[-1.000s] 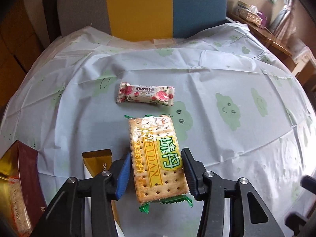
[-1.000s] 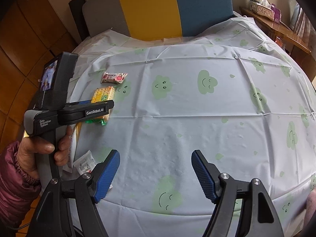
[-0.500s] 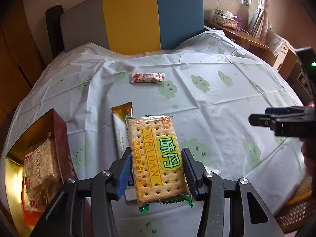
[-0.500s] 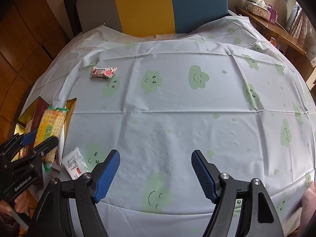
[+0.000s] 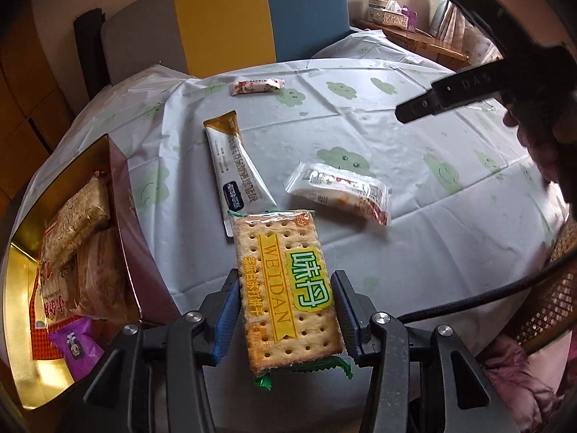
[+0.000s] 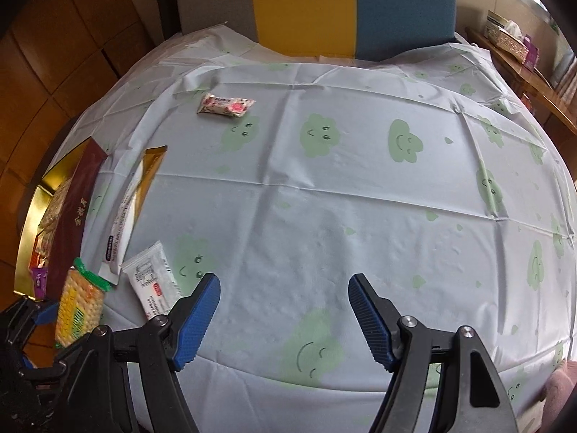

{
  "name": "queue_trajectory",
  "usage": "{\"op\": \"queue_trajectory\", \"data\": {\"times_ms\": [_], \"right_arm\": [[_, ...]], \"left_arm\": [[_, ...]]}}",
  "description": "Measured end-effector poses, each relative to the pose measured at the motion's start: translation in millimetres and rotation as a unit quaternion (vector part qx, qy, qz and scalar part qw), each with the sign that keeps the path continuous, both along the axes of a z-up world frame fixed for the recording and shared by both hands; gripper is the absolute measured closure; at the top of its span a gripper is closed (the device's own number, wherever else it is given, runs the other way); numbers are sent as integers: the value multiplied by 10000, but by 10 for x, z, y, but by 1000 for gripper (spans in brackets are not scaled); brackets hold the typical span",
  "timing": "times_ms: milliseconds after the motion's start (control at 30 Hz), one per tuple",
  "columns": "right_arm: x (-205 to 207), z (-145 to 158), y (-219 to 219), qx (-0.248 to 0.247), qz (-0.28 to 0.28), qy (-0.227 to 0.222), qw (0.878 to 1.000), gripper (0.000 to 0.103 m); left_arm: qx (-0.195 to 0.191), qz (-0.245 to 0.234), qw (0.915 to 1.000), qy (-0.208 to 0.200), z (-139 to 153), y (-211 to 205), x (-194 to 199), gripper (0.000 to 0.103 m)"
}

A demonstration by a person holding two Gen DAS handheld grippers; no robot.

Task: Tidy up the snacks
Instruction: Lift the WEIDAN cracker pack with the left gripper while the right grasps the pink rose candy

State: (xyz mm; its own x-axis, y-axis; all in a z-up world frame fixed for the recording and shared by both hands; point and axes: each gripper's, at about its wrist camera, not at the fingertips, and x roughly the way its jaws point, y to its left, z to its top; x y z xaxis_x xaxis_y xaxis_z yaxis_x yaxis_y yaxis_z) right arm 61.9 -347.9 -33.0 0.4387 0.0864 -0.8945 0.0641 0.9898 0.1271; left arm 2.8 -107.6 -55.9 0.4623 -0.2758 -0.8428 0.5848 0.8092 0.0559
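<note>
My left gripper (image 5: 286, 310) is shut on a yellow cracker pack (image 5: 286, 285) and holds it above the table's near left edge; the pack also shows in the right wrist view (image 6: 77, 312). A dark red box (image 5: 133, 252) with several snacks inside stands left of it. On the cloth lie a gold-topped white sachet (image 5: 234, 166), a clear white snack pack (image 5: 340, 191) and a pink flowered candy bar (image 5: 258, 86). My right gripper (image 6: 283, 315) is open and empty above the cloth near the front edge.
The round table has a pale cloth with green clouds (image 6: 360, 198). A grey, yellow and blue chair back (image 6: 324, 3) stands behind it. A wooden sideboard with a tissue box (image 6: 508, 36) is at the far right.
My left gripper has drawn back toward the near left edge with the cracker pack, bringing the box and the white pack into view. The right gripper has shifted slightly.
</note>
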Motion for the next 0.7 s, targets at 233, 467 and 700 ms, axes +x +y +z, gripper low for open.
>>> {"op": "queue_trajectory", "data": {"times_ms": [233,467,700], "right_arm": [[472,140,395,-486,899,-114,9947,45],[1249,87,609,-927,1419,-183,9854,46],[1959,-60,867,-1597,2011,-116,9664,46]], "left_arm": [[-65,-25,9999,86,-158,78,-5,53],[-260,-54,9995,196,-192,134,23,53],[-364,-142,9989,261,-200,171,41,53]]}}
